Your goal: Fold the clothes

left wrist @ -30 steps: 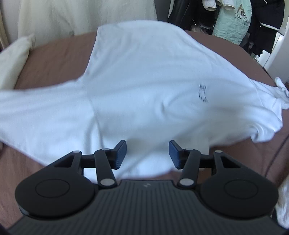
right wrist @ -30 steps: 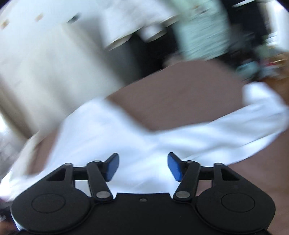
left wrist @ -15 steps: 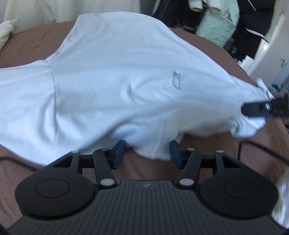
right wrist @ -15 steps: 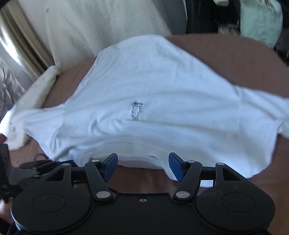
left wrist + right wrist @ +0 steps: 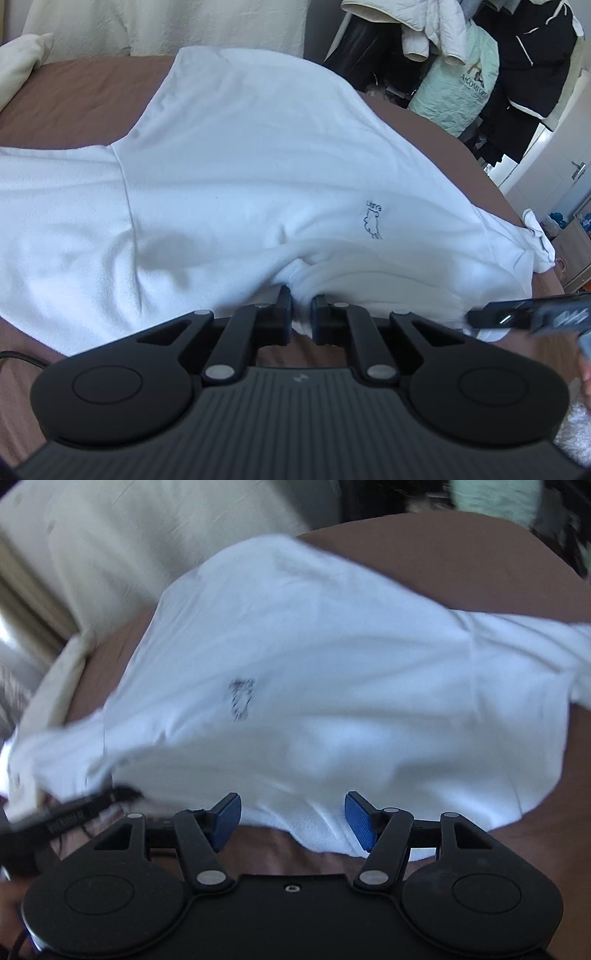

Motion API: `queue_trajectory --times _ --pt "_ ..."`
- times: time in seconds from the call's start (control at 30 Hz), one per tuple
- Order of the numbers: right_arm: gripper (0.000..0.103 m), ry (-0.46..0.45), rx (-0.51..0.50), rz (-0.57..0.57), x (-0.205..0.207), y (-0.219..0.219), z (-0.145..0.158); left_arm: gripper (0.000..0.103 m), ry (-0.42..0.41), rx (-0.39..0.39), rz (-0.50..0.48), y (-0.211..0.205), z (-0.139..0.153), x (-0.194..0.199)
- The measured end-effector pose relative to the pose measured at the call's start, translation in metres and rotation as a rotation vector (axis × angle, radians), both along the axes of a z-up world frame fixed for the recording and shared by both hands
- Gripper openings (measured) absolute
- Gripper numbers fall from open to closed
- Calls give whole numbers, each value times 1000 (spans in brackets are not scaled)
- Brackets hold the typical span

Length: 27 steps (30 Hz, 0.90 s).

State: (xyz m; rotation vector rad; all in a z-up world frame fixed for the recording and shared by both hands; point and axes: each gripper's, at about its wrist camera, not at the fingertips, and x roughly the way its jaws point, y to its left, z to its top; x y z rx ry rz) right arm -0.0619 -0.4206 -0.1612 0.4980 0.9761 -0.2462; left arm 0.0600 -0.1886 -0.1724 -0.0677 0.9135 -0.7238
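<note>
A white T-shirt (image 5: 258,184) lies spread across a brown bed (image 5: 74,99), filling the middle of both views. The left gripper (image 5: 301,314) pinches the shirt's near edge at lower centre. The right gripper (image 5: 293,821) sits wide apart, holding nothing, over that edge.

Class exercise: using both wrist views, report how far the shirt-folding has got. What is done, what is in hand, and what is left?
Done: the white cotton T-shirt with a small dark chest print lies spread, print up, on the brown bed sheet. In hand: the left tool is shut on its near edge; the right tool is open at that edge, gripping nothing. Left: every fold; both sleeves lie unfolded.
</note>
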Motion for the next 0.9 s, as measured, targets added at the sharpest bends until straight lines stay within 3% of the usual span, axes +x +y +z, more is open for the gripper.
queue_trajectory --times 0.13,0.17,0.2,0.23,0.27,0.3,0.43,0.53,0.73,0.8,0.87,0.9 --pt "68 178 -110 106 28 19 -24 9 -11 19 11 -6 1 4" --pt "62 193 -167 140 34 22 -27 8 -17 22 9 -7 3 2" --pt "51 187 -229 176 37 25 -26 7 -22 25 8 -8 6 1" --pt "20 177 -291 211 40 28 -23 6 -38 28 -1 -6 14 -4" --pt "11 154 -319 251 38 30 -16 6 -53 31 -11 -4 22 -10" --pt "10 127 -336 292 34 31 -7 6 -60 24 -16 2 32 -17" --pt "9 40 -315 446 4 35 37 6 -42 -21 -44 29 61 -42" --pt "9 53 -323 549 -16 40 53 6 43 19 -42 32 42 -49" --pt "13 265 -227 621 1 41 -1 6 152 127 -31 27 -12 -55" --pt "18 233 -171 619 0 39 4 8 141 132 -25 27 -12 -58" --pt "38 184 -115 616 -3 36 13 8 128 152 -34 25 -9 -60" --pt "40 160 -87 614 -5 35 17 9 122 162 -38 23 -7 -62"
